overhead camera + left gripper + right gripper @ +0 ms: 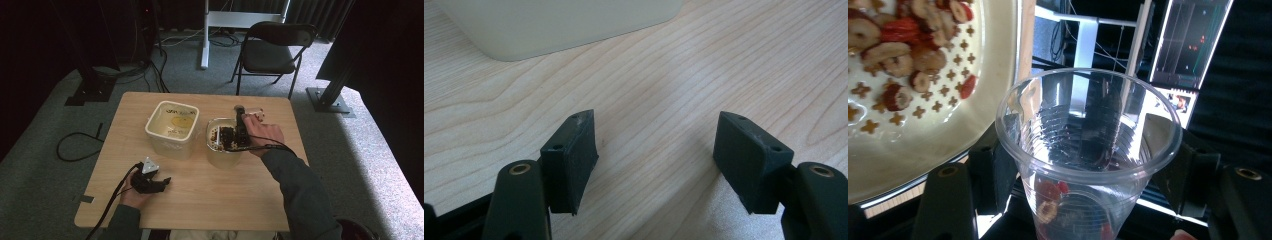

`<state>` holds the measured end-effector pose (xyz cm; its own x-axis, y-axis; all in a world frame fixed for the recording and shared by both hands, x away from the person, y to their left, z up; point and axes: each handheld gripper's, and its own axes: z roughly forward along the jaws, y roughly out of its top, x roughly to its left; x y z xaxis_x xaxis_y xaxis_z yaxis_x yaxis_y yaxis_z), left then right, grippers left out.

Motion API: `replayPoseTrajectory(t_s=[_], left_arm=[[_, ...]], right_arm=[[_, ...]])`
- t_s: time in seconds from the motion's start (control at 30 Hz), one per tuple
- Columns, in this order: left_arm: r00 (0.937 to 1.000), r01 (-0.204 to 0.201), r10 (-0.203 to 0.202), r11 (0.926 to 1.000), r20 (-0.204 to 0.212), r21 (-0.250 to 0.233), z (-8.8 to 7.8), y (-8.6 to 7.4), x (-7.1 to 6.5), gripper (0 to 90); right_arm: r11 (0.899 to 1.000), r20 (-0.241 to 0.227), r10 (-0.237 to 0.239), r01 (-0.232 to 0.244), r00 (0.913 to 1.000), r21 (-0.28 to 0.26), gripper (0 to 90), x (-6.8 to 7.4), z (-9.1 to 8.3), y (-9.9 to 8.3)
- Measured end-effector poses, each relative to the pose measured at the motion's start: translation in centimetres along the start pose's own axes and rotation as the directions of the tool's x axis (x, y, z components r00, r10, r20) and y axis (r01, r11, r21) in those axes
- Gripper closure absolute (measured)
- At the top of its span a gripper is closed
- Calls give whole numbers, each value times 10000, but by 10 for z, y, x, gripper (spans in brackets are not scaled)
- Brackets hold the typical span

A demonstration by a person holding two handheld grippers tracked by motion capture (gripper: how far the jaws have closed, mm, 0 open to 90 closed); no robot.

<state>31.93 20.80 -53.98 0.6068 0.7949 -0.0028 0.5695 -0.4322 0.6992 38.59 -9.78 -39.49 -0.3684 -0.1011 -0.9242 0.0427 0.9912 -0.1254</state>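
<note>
My right gripper [1085, 165] is shut on a clear plastic cup [1088, 145]; a few red fruit pieces lie at the cup's bottom. Just left of the cup is a cream strainer insert [948, 130] with cross-shaped holes, and sliced red dried fruit [903, 45] lies in it. From above, the right gripper [241, 117] holds the cup [250, 111] at the far rim of the right-hand cream container [220, 155]. My left gripper [656, 145] rests low over the wooden table, open, with nothing between its jaws. In the high view the left gripper [161, 182] lies near the table's front left.
A second cream square tub [171, 131] stands left of the fruit container; its wall [559, 25] shows just beyond my left jaws. The wooden table [200, 195] has bare room along its front. A folding chair [272, 50] and cables stand on the carpet behind.
</note>
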Motion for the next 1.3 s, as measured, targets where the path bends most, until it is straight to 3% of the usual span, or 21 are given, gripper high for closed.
replayPoseTrajectory(t_s=[0.1, 0.17, 0.23, 0.47, 0.63, 0.83, 0.93, 1.0, 1.07, 1.27, 1.3], left_arm=[[10000, -50, 50, 10000, -43, 7, 0, 0, 0, 342], [10000, -65, 66, 10000, -42, 18, 0, 0, 0, 343], [10000, -71, 71, 10000, -40, 19, 0, 0, 0, 342], [10000, -85, 85, 10000, -24, 23, 0, 0, 0, 342], [10000, -85, 85, 10000, -27, 34, 0, 0, -1, 342], [10000, -59, 59, 10000, -11, 9, 1, 0, -1, 342], [10000, -86, 86, 10000, -16, 21, 1, 0, -1, 342], [9999, -98, 98, 9999, -24, 27, 1, 0, -1, 342], [10000, -77, 77, 10000, -21, 19, 0, 0, -1, 342], [10000, -38, 37, 10000, -23, -16, 1, 0, -1, 343], [10000, -48, 48, 10000, -20, -2, 0, 0, -1, 342]], right_arm=[[9997, -76, -254, 253, 9996, -64, 332, 4, 0, 1], [10000, -124, -67, 67, 9999, -22, 332, 4, 1, 2], [9995, -80, -304, 303, 9995, -81, 332, 6, 2, 2], [9999, -136, 77, -78, 9999, -89, 332, 1, 0, 0], [9995, -159, -291, 289, 9994, -111, 332, 6, 0, 3], [9998, -115, -165, 164, 9998, -111, 332, 4, -2, 3], [9989, -50, -458, 458, 9989, -86, 332, 6, -3, 3], [9993, -84, -353, 353, 9993, -77, 332, 5, -2, 4], [9977, -54, -670, 669, 9977, -70, 332, 9, -3, 6], [9990, -24, -412, 412, 9991, -192, 331, 4, -3, 7], [9981, -38, -581, 580, 9983, -200, 331, 5, -4, 7]])
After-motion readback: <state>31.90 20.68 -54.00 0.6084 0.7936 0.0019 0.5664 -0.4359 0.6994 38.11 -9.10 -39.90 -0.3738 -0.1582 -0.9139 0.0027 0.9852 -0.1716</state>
